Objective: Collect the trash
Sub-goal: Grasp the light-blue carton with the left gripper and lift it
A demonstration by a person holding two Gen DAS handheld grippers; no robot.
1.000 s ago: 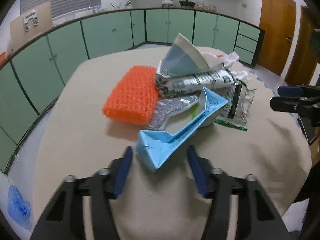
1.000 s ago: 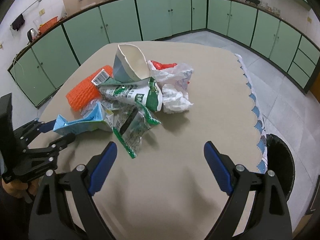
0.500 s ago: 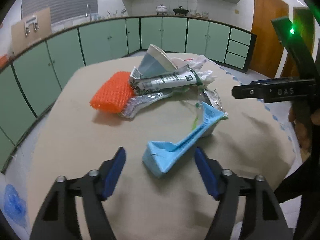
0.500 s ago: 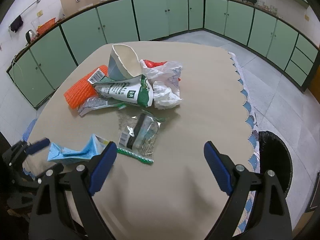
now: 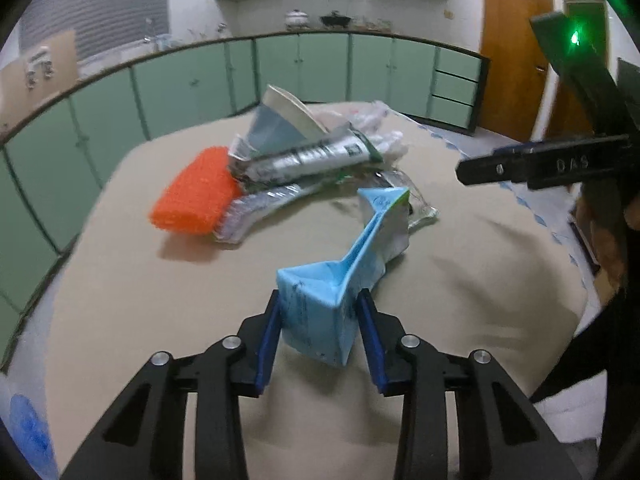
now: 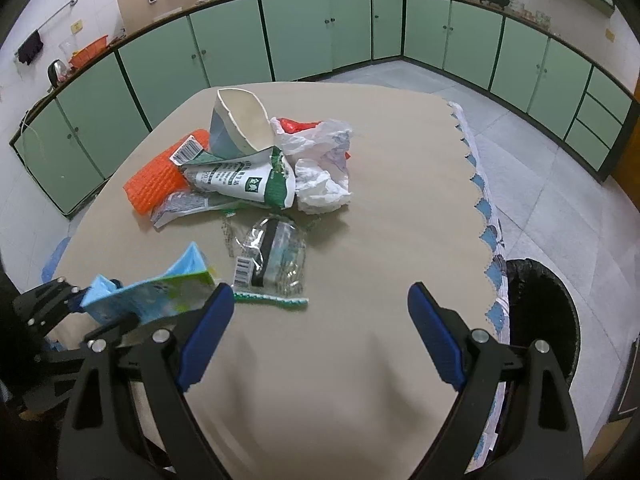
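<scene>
A crushed light-blue carton point(image 5: 328, 304) is pinched at its near end between the pads of my left gripper point(image 5: 320, 312), whose jaws are closing on it. Its far end sticks up toward the trash pile. In the right wrist view the carton point(image 6: 152, 292) and left gripper point(image 6: 60, 304) sit at the lower left, at the table's near edge. My right gripper point(image 6: 320, 300) hangs open over bare tablecloth with nothing between its fingers. One of its fingers point(image 5: 520, 168) crosses the right side of the left wrist view.
The pile on the table point(image 6: 400, 200) holds an orange mesh sponge point(image 6: 156, 178), a torn paper cup point(image 6: 240, 124), a green-white wrapper point(image 6: 240, 180), a white plastic bag point(image 6: 320, 160) and a clear packet point(image 6: 276, 252). A black-lined bin point(image 6: 536, 320) stands beside the table's right edge.
The left jaws widened around the blue carton, then closed onto it. The carton has come away from the pile toward the near edge. The right gripper has stayed put.
</scene>
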